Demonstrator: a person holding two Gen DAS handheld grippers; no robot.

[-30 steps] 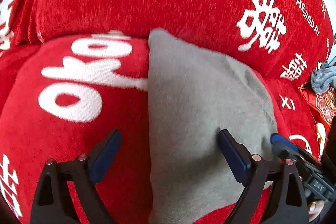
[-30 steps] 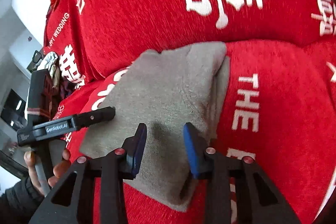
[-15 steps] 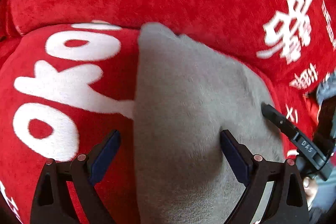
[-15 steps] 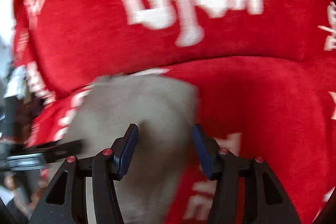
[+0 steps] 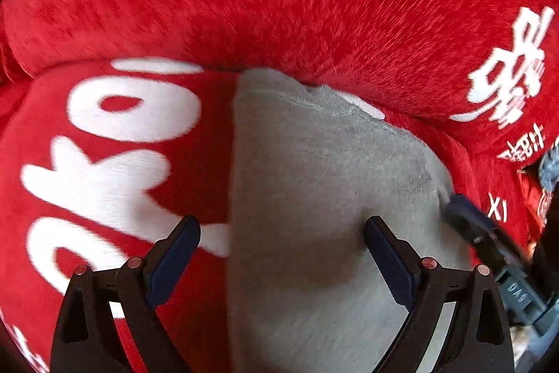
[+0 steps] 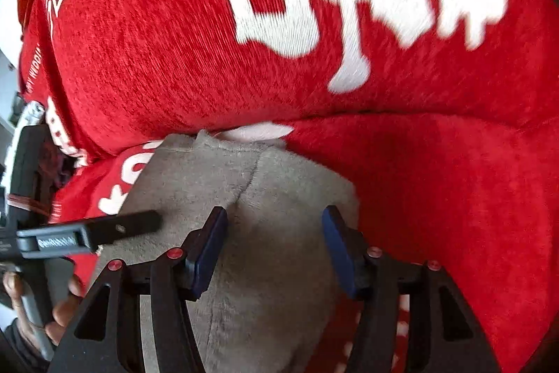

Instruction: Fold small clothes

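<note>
Grey folded cloth lies flat on a red plush sofa seat printed with white characters — its far edge against the backrest. Left gripper hovers with jaws released; right gripper jaws have just been opening, gripping nothing.

Your grey fleecy garment lies flat on the red sofa seat, apparently folded, its far end touching the backrest.
</note>
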